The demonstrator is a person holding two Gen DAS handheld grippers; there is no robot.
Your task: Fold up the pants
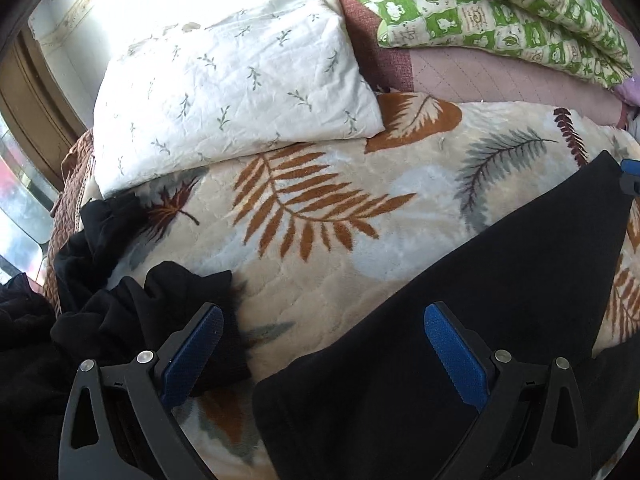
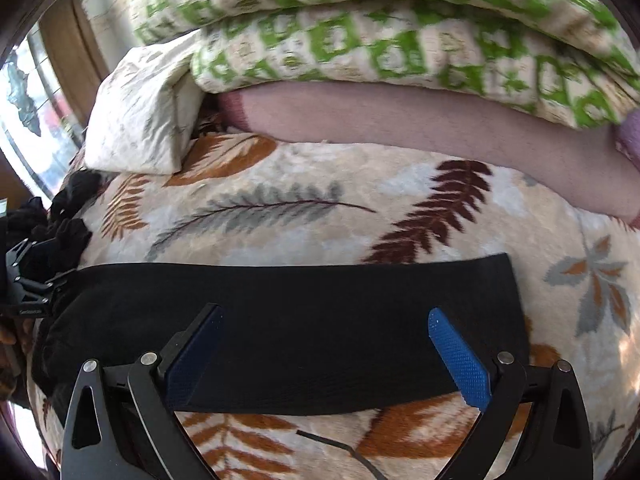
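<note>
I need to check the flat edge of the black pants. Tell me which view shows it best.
The right wrist view: the black pants lie across the frame, their straight far edge on the leaf blanket. The left wrist view shows them running diagonally.

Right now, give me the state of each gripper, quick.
Left gripper: open, holding nothing, over the black pants.
Right gripper: open, holding nothing, over the pants.
</note>
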